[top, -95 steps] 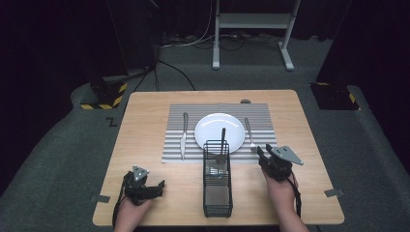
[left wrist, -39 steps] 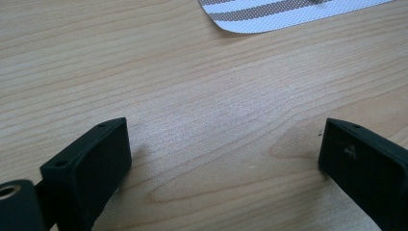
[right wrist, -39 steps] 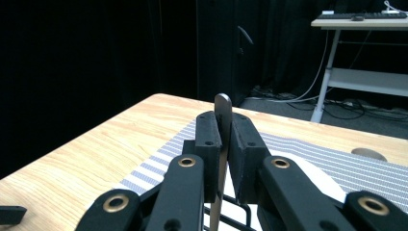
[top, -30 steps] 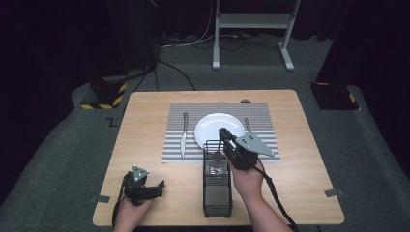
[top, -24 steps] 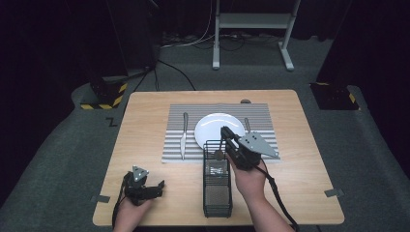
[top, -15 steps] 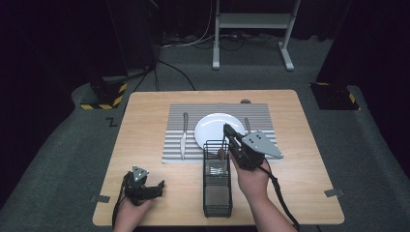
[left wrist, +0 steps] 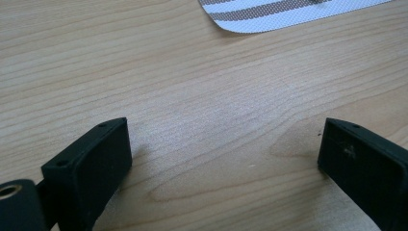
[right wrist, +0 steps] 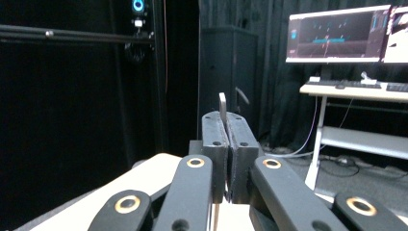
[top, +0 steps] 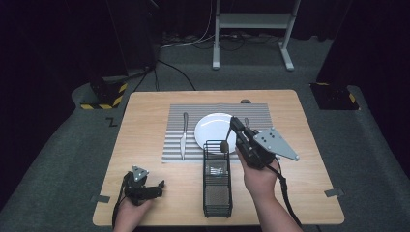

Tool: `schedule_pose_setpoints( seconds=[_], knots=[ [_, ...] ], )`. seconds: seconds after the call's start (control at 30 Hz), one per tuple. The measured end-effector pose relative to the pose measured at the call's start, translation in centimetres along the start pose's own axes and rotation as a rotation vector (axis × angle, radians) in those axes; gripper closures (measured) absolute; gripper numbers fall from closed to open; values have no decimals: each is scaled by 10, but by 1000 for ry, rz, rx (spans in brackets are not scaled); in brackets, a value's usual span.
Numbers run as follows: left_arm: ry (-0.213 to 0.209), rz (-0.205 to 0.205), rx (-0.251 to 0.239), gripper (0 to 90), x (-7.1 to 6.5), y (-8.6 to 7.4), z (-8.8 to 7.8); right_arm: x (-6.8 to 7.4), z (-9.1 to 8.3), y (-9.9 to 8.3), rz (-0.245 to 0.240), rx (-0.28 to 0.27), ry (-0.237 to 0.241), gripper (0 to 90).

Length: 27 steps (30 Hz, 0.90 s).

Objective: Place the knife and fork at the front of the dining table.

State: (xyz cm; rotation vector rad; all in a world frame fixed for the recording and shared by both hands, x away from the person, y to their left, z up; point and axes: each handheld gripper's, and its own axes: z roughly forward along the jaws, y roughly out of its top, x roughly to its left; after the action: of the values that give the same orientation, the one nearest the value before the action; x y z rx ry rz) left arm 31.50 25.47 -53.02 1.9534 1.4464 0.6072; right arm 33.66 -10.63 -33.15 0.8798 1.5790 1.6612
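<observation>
Spoon is my best reading of the utensil pinched in the right gripper: a thin handle with a dark rounded end hanging just above the far end of the black wire caddy. In the right gripper view the fingers are pressed together on a flat grey strip that sticks up past their tips, so the hold is on the handle, leaving the heavier end free to hang. That suits lifting it straight out of, or lowering it into, the upright basket. Whether it is truly a spoon I cannot tell for sure; the bowl end is small and dark.

A white plate sits on the striped placemat with a knife to its left, so a setting looks half laid.

The left gripper rests on the desk near the front corner, fingers spread wide and holding nothing, likely parked out of the way
</observation>
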Motion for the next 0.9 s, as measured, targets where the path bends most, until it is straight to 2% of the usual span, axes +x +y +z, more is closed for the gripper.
schedule_pose_setpoints(
  seconds=[0.23, 0.47, 0.63, 0.9],
  knots=[
    [0, -1, 0, 47, 0, 0, 0, -5, -9, 15, -13, -40, -28, 885],
    [0, 0, 0, 47, 0, 0, 0, -21, -18, 16, -32, -38, -82, 884],
    [1, -4, -3, 47, 0, 0, 0, -41, -24, 4, -35, -3, -139, 884],
    [0, -4, -4, 47, 0, 0, 0, -77, -25, -29, -29, 87, -229, 884]
  ],
)
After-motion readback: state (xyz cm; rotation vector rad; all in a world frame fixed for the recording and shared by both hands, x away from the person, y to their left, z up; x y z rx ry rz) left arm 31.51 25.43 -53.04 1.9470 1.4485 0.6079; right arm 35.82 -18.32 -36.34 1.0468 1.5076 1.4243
